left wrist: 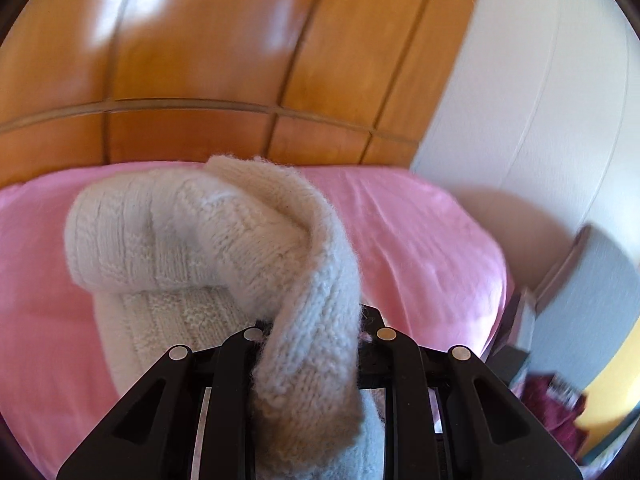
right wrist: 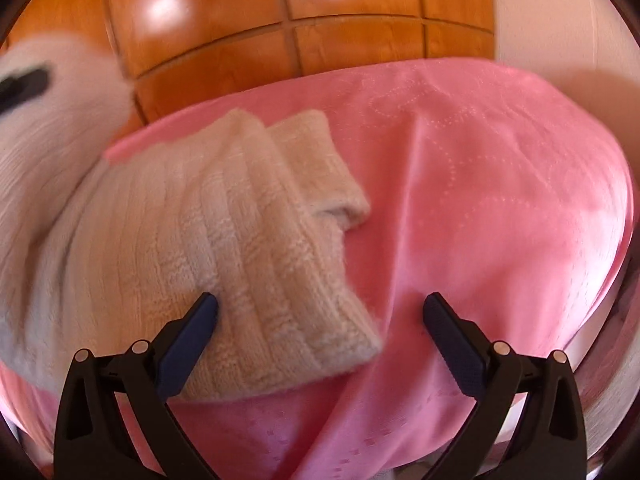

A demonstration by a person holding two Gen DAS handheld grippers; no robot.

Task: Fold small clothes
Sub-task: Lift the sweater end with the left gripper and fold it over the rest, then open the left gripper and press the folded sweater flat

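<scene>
Left tool (left wrist: 316,336) clamping cream knit (left wrist: 224,236), right tool (right wrist: 320,312) agape over its edge

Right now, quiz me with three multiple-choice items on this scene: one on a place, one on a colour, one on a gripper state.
1. Where does the cream knit garment lie?
A. on the bed
B. on the floor
C. in a drawer

2. What colour is the bedsheet?
A. blue
B. pink
C. white

3. How is the right gripper?
A. shut on knit
C. out of view
B. open

Answers: 1 A, the knit rests on the sheet; 2 B, the sheet is pink throughout; 3 B, its fingers stand wide apart, while the left gripper pinches a knit fold.
</scene>
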